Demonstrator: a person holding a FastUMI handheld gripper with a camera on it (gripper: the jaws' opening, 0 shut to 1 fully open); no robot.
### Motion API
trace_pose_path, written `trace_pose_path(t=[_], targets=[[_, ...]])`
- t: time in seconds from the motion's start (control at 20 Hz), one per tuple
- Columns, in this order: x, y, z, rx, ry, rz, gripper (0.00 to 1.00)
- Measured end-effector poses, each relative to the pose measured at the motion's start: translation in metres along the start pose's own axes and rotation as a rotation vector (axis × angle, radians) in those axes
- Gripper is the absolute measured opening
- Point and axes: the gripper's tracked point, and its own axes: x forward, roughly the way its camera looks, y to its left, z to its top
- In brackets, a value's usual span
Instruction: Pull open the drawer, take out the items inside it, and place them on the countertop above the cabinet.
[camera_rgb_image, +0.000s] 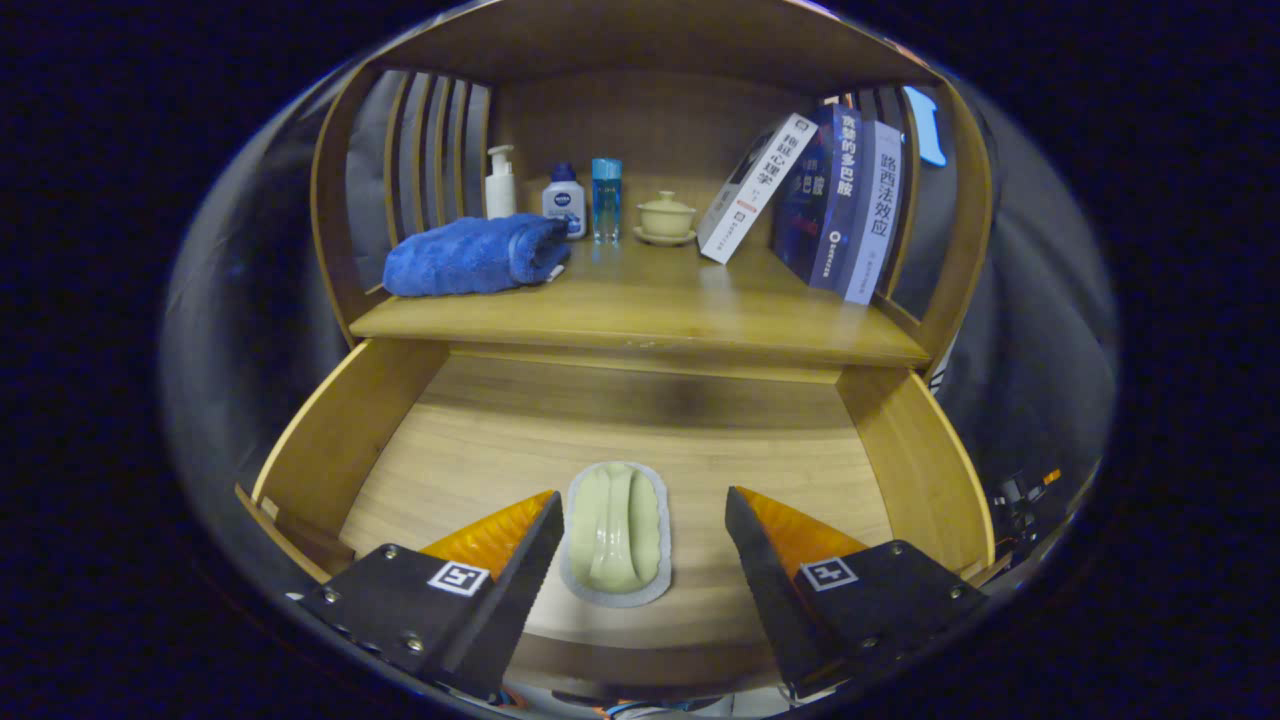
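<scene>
Drawer (900, 450) contents are reduced to one visible item: a pale green glazed dish (615, 530) with a raised ridge along its length, laid on the wooden drawer floor between the fingers of the gripper (640, 545), nearer the left finger than the right. The jaws are held wide open and nothing is touched by either finger; a clear gap is seen on each side of the dish. The dish is judged to be ceramic, hence stiff, fairly light for its size, smooth and likely slippery, and liable to chip if dropped or squeezed hard. A hold across its narrow width, at the middle of its long sides, is suggested, with the fingers lowered until the rim is bracketed and then closed gently. Beyond the fingers the drawer is seen pulled out, its side walls to left and right. Above its far edge lies the countertop (650, 310), where the dish is to be set. Room there is already taken by a folded blue towel (470, 255) on the left, bottles (565, 200) and a lidded cup (666, 215) at the far middle, and leaning books (830, 195) on the right; the near middle is left bare.
</scene>
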Motion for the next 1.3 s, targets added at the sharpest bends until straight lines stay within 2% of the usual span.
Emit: trace_pose_path(t=[0.15, 0.25, 0.4, 0.55, 0.7, 0.75, 1.0, 1.3], targets=[[0.013, 0.001, -0.001, 0.001, 0.047, 0.004, 0.97], [0.021, 0.009, -0.006, 0.010, 0.091, 0.029, 0.90], [0.029, 0.012, -0.021, -0.030, 0.148, 0.037, 0.86], [0.037, 0.022, -0.042, -0.031, 0.227, 0.072, 0.25], [0.037, 0.015, -0.038, -0.028, 0.185, 0.045, 0.26], [0.037, 0.018, -0.034, -0.013, 0.175, 0.044, 0.15], [0.026, 0.022, -0.017, -0.006, 0.077, 0.062, 0.15], [-0.021, 0.016, 0.044, 0.085, -0.113, 0.084, 0.14]])
